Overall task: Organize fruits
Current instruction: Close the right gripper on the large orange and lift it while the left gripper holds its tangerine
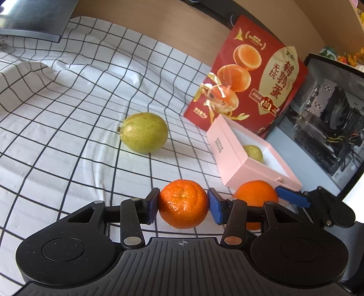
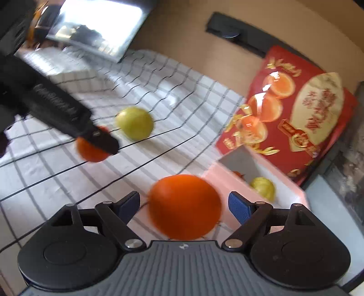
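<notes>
My left gripper (image 1: 183,200) is shut on a small mandarin (image 1: 182,211), held a little above the checked cloth (image 1: 68,136). In the blurred right wrist view, a larger orange (image 2: 185,206) sits between the fingers of my open right gripper (image 2: 184,198), with a gap at each blue pad. That orange (image 1: 256,195) lies just in front of the pink box (image 1: 236,168). The box holds a green fruit (image 1: 253,153). Another green fruit (image 1: 144,132) lies loose on the cloth. The mandarin (image 2: 91,152) shows left of the right gripper.
A red printed bag (image 1: 248,77) leans behind the pink box (image 2: 293,193). An open computer case (image 1: 329,127) stands at the right. A dark monitor base (image 1: 34,20) sits at the far left. A small red-orange item (image 2: 238,174) shows inside the box.
</notes>
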The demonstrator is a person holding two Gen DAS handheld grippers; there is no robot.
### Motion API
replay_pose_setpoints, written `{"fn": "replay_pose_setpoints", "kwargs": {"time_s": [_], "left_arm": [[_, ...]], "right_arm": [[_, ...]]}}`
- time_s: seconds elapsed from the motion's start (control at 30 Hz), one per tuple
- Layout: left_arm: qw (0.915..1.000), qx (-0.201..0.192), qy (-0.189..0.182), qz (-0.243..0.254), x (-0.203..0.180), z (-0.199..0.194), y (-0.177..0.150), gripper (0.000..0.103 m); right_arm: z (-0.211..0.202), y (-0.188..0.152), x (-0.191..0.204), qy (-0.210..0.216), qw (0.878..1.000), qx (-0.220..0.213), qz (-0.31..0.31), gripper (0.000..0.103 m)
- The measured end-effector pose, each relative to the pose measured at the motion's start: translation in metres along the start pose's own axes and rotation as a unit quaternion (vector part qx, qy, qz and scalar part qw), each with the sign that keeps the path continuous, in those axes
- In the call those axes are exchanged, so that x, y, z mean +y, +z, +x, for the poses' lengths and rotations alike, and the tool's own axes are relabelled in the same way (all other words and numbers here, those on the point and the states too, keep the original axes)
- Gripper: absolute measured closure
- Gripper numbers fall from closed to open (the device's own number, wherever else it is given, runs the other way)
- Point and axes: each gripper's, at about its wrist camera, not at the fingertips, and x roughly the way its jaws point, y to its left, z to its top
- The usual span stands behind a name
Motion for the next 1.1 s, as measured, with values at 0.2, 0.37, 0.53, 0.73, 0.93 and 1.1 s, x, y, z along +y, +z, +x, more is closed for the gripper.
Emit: {"fn": "replay_pose_setpoints", "kwargs": {"time_s": [0.2, 0.37, 0.53, 0.73, 0.93, 1.1], "left_arm": [[0.9998, -0.014, -0.014, -0.004, 0.000, -0.008, 0.000, 0.052], [0.9997, -0.010, -0.021, 0.002, -0.005, -0.003, 0.000, 0.052], [0.9988, 0.007, -0.041, 0.025, -0.022, 0.007, -0.007, 0.052], [0.9973, 0.008, -0.046, 0.056, -0.045, 0.011, -0.013, 0.052], [0.9974, 0.014, -0.039, 0.059, -0.050, 0.017, -0.015, 0.052], [0.9980, 0.018, -0.030, 0.054, -0.045, 0.021, -0.014, 0.052]], "right_arm": [[0.018, 0.000, 0.008, -0.041, 0.999, 0.022, -0.019, 0.019], [0.019, 0.000, -0.016, -0.026, 0.998, 0.038, 0.030, 0.030], [0.009, -0.002, -0.060, 0.050, 0.985, 0.066, 0.151, 0.031], [-0.009, -0.022, -0.092, 0.135, 0.956, 0.085, 0.245, 0.030], [-0.021, -0.025, -0.094, 0.103, 0.966, 0.055, 0.230, 0.030], [-0.029, -0.018, -0.101, 0.026, 0.980, 0.029, 0.194, 0.026]]}}
